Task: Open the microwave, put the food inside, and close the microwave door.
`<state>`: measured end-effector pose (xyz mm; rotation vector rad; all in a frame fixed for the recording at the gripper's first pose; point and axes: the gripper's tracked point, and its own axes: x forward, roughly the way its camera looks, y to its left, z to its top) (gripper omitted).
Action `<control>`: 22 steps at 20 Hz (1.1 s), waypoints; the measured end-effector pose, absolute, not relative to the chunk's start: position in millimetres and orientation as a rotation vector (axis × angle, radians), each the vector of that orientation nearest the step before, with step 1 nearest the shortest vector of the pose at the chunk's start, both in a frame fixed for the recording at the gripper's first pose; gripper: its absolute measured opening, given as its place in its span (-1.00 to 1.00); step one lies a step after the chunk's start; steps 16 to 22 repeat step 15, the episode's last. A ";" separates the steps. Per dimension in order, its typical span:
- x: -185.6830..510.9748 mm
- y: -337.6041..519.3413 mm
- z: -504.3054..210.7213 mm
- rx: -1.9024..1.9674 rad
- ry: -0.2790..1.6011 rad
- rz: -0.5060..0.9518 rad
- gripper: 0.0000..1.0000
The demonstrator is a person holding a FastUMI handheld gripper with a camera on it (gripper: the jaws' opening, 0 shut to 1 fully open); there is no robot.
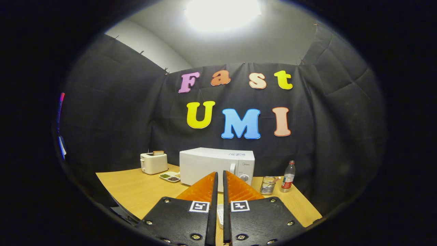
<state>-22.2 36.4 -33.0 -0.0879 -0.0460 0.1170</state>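
While the microwave (pixel 216 164) sits shut at the back of the wooden surface (pixel 136 191), the claw (pixel 220 177) hangs well short of it with its two fingers drawn almost together, only a thin slit between them, and nothing in their hold. Furthest left stands a toaster (pixel 154 162) with a slice of bread poking out of its slot. Just right of it, beside the microwave's left lower corner, lies a small divided dish (pixel 170 176) with a green portion and a dark one; this appears to be the food for the task. The microwave comes next, dead ahead beyond the fingertips, its vertical door handle (pixel 232 168) and round knob (pixel 244 177) showing just right of the fingers. Right again stand a clear container (pixel 268 185) with something leaning in it, then a plastic bottle (pixel 288 176) with a red label.

Opening the door looks like the step in hand, not yet begun. Doing it well likely means parting the fingers first, approaching the handle squarely, closing on it and pulling along the door's arc rather than straight back. Which side the door hinges on cannot be read for certain; if it swings left, the dish may sit close to its path. The container and bottle stand near the handle side, so a wide approach from the right risks clipping them.
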 end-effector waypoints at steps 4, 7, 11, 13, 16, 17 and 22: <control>-11.8 19.9 -44.5 -0.120 0.002 0.034 0.11; -10.0 17.7 -45.6 -0.125 0.010 -0.001 0.89; -12.2 25.8 -43.0 -0.088 0.003 0.034 0.91; -11.2 25.3 -45.0 -0.093 0.004 0.038 0.91; -10.3 28.2 -48.5 -0.095 0.014 0.047 0.91; -10.3 28.2 -48.5 -0.095 0.014 0.047 0.91; -10.3 28.2 -48.5 -0.095 0.014 0.047 0.91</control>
